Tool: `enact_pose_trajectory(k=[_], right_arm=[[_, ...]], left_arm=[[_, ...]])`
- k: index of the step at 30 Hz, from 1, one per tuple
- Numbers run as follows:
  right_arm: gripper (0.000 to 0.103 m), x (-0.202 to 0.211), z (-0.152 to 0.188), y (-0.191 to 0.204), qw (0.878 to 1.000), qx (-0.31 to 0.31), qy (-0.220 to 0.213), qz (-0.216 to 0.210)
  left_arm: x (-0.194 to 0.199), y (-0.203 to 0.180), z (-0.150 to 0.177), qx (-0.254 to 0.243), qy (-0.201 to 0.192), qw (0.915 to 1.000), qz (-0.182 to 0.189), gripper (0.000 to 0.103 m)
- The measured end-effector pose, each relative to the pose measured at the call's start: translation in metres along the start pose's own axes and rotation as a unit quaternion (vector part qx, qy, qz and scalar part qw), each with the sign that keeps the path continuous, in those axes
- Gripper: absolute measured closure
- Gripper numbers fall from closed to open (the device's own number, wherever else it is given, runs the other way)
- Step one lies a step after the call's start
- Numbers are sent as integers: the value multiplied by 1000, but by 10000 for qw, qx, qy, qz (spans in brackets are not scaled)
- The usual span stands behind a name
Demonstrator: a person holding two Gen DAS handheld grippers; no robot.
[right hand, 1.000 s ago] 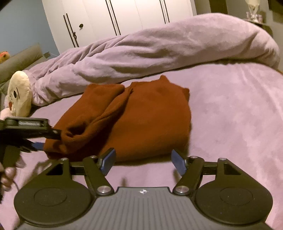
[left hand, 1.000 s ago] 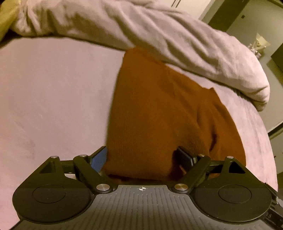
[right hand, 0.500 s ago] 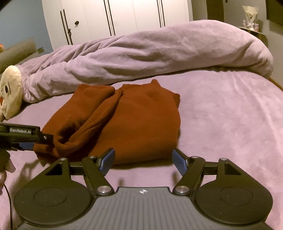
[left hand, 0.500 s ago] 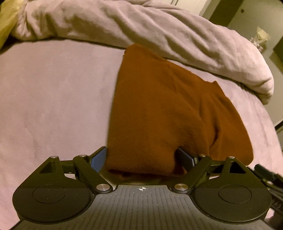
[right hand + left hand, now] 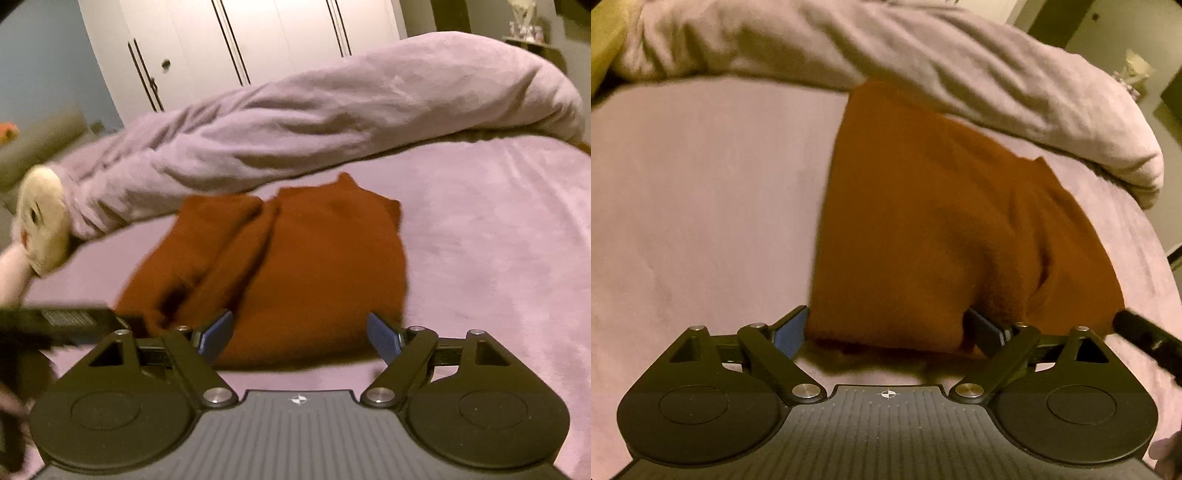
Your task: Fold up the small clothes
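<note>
A rust-brown knit garment point(image 5: 923, 229) lies folded on the lilac bed sheet point(image 5: 701, 206). My left gripper point(image 5: 886, 332) is open, its blue-padded jaws on either side of the garment's near edge, which bulges between them. In the right wrist view the same garment point(image 5: 295, 266) lies with a rolled fold on its left side. My right gripper point(image 5: 301, 334) is open at the garment's near edge, jaws apart over it. The left gripper's body point(image 5: 62, 321) shows at the garment's left corner. The right gripper's tip point(image 5: 1145, 336) shows at the right.
A rumpled lilac duvet point(image 5: 332, 122) lies along the far side of the bed, just behind the garment. A cream plush toy point(image 5: 40, 218) sits at the left. White wardrobe doors point(image 5: 258, 44) stand behind. The bed's edge point(image 5: 1167, 266) curves at the right.
My right gripper has moved in to the garment's near edge. The left gripper holds its place at the garment's edge, still open. The right gripper's tip has come into the left wrist view.
</note>
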State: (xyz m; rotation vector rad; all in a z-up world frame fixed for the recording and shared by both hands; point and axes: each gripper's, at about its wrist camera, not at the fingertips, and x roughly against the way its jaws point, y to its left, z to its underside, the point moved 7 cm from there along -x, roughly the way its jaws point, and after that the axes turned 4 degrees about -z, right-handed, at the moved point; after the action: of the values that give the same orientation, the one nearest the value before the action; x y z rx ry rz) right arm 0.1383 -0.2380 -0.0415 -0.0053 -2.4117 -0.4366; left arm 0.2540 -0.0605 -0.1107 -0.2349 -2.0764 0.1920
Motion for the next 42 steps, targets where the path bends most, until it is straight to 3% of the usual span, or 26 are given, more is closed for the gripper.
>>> enact_pose_trajectory(k=[4,7,11,15,16,19,26,27,28,29,32,35,42], right_arm=[[23,-9,-12,12,9996,-89,6,-250],[23,-24,-18,24,9986,-145,101,-501],[20,-50,-27,39,9949,-303,278,-925],[20,-88,-31,43,9838,-882,737,-1377],[22,-96,-32,43,9801,-1086,796,-1460],[50,-110,-38,51,9768,-1146,775,-1634],[45,-144,-41,54,9690,-1463,1075,-1674],[49,-146,-42,58,9712,-1329,1079,-1660],[69,-146,-42,61,9753,-1117,1046,-1594],[81,-144,-44,65,9815,-806,979,-1434],[88,-123,-57,75,9924,54,484,-1133],[94,-99,-72,79,9935,729,35,-869],[95,-80,-80,45,9960,710,-150,-524]], left_arm=[[-3,7,2,227,42,9997,101,5],[17,14,0,324,-180,9993,65,6],[41,28,2,204,-599,9973,-372,6],[40,43,3,160,-579,9959,-684,6],[38,46,3,194,-551,9959,-688,6],[35,47,3,248,-512,9965,-613,6],[19,37,11,106,-333,9975,-607,6],[17,36,11,94,-307,9974,-650,6],[16,35,11,82,-289,9972,-686,6],[15,34,10,72,-295,9971,-695,6],[16,32,9,96,-296,9967,-752,6],[17,27,9,153,-297,9969,-709,6],[21,10,13,30,-274,9981,-543,6]])
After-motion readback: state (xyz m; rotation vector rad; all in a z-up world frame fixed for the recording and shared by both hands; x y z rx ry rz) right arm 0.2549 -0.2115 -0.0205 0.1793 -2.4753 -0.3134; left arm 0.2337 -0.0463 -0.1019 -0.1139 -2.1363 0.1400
